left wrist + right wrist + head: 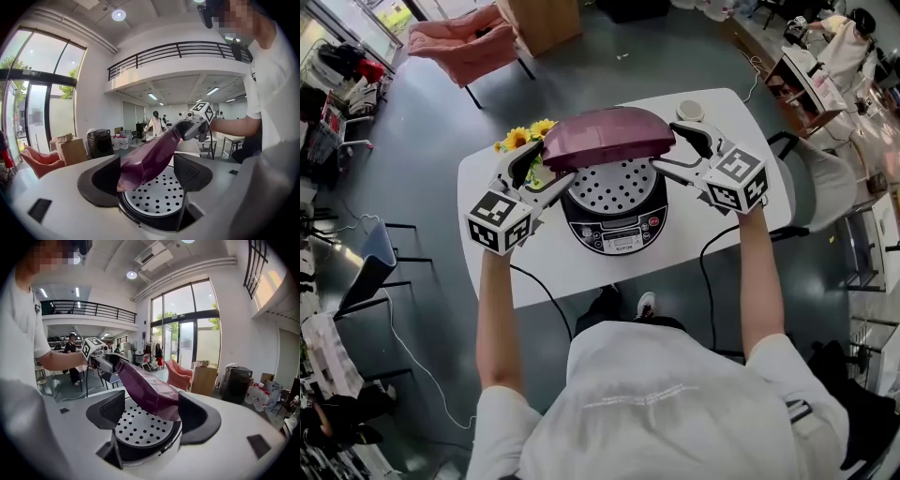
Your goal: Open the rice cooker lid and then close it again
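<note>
On a white worktop (546, 267) in an open hall, yellow artificial flowers (529, 137) stand at the far left, partly behind the left gripper (546, 171). Its jaws are spread wide at the left end of the rice cooker lid (607, 134). In the left gripper view the maroon lid's corner sits in the gap between the pads, close to the left one. The pads do not appear to be pinching it, though the angle leaves that unclear.

At centre, the rice cooker (615, 225) faces the person with its control panel forward. The lid is raised part-way and slants up over the pot's mouth, where a white perforated tray (614, 187) is exposed.

To the right, the right gripper (670, 148) mirrors the first at the lid's other end. Its jaws are likewise spread, with the lid's edge between them and lying nearer the right-hand pad. Both of the person's arms reach forward, level with one another.

Beyond that gripper, a small round white object (689, 111) rests near the worktop's far right corner.
</note>
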A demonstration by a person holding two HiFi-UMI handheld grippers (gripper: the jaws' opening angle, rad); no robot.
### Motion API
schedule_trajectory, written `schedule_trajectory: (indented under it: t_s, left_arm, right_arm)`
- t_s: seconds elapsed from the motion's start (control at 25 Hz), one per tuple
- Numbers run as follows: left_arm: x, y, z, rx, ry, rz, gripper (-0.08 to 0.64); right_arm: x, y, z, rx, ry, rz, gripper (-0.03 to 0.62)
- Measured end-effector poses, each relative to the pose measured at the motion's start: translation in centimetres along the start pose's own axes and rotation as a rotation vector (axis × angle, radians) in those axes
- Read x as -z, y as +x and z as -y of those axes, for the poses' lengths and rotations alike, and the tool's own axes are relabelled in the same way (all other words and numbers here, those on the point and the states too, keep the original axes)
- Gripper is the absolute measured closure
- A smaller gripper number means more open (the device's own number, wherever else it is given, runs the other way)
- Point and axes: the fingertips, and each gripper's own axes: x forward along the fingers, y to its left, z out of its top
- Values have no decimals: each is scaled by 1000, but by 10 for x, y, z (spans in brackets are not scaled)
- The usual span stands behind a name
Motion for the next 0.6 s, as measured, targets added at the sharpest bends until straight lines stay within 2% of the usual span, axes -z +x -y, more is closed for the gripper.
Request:
schedule_trajectory:
  t_s: [0.12, 0.4, 0.6]
  left_arm:
    - [13, -1, 10, -3, 15, -29, 198]
    - [45, -6, 35, 11, 29, -92, 190]
    - [67, -7, 49, 27, -19, -108, 190]
  right_arm:
    - [12, -1, -11, -26, 9, -23, 224]
    - [43, -3, -33, -47, 39, -67, 212]
    - [67, -2, -48, -74, 71, -86, 190]
